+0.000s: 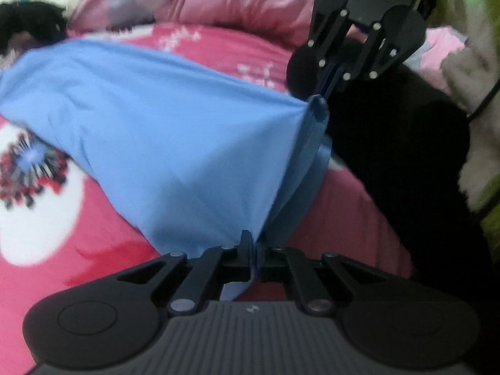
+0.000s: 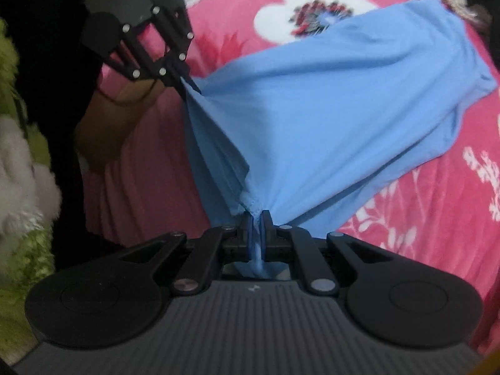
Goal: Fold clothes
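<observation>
A light blue garment (image 1: 162, 131) is lifted above a pink floral bedspread (image 1: 62, 243). My left gripper (image 1: 253, 240) is shut on one corner of it. My right gripper (image 1: 322, 97) shows in the left wrist view, shut on the other corner, so the edge between them hangs taut. In the right wrist view the right gripper (image 2: 257, 218) pinches the blue garment (image 2: 328, 118) and the left gripper (image 2: 190, 86) holds the far corner. The rest of the cloth trails down onto the bed.
The bedspread (image 2: 406, 218) has white flower prints. A pink quilt (image 1: 250, 3) is bunched at the far side. A dark garment (image 1: 28, 25) lies at the upper left. The person in black (image 1: 406, 172) stands by the bed edge beside white-green fluffy fabric (image 2: 22, 162).
</observation>
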A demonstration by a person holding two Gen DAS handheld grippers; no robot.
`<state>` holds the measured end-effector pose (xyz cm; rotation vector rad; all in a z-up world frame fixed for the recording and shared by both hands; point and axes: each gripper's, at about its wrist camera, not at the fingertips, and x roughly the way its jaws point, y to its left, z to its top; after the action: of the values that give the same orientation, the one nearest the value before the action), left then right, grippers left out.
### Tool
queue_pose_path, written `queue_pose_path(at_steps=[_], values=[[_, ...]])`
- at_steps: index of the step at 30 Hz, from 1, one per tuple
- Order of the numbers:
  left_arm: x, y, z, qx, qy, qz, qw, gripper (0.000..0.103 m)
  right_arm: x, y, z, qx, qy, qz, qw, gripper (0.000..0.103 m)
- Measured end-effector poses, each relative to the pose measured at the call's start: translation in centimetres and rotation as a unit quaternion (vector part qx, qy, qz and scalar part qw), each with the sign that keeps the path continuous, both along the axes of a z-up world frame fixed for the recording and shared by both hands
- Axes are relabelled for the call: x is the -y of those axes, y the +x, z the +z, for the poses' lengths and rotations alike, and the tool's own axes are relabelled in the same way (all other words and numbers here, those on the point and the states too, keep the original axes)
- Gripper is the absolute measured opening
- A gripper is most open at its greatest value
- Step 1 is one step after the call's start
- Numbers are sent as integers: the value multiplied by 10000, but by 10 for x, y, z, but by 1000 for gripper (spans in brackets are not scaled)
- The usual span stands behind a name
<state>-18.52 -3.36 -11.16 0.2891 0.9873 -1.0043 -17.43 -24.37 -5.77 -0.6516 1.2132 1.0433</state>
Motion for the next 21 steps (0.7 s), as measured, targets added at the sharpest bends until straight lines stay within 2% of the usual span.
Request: queue_pose_path(at_steps=[1, 3, 5, 8, 10, 11, 12, 14, 15, 17, 21], values=[[1, 0, -4, -89, 15, -28, 10000, 6, -4, 0, -5, -76, -158, 75, 9998, 7], [-1, -3, -6, -174, -34, -85, 9998, 20, -9, -3, -16, -267, -544, 206, 9979, 7], [-5, -6, -5, -296, -151, -107, 9994, 27, -11, -9, -20, -417, -841, 296, 9951, 8], [-12, -3, -1, -442, -234, 35, 9987, 30, -6, -9, -13, -595, -847, -89, 9946, 20], [-19, 1, 3, -509, -338, 248, 9978, 30, 3, 4, -3, -775, -557, -944, 9910, 30], [-24, 3, 7, -535, -439, 419, 9967, 30, 9, 11, 0, -884, -401, -1455, 9846, 31], [-30, 6, 11, -556, -560, 610, 9950, 31, 16, 19, 2, -1042, -245, -2036, 9732, 32], [-43, 11, 15, -597, -780, 1053, 9896, 31, 31, 31, 3, -1363, 117, -3088, 9412, 32], [-48, 14, 16, -623, -841, 1257, 9865, 31, 38, 34, 1, -1524, 275, -3400, 9276, 32], [-53, 18, 14, -627, -879, 1582, 9815, 31, 47, 36, -10, -1724, 419, -3890, 9040, 32], [-51, 24, 8, -727, -836, 1823, 9770, 31, 55, 33, -35, -1553, 374, -4368, 8853, 31]])
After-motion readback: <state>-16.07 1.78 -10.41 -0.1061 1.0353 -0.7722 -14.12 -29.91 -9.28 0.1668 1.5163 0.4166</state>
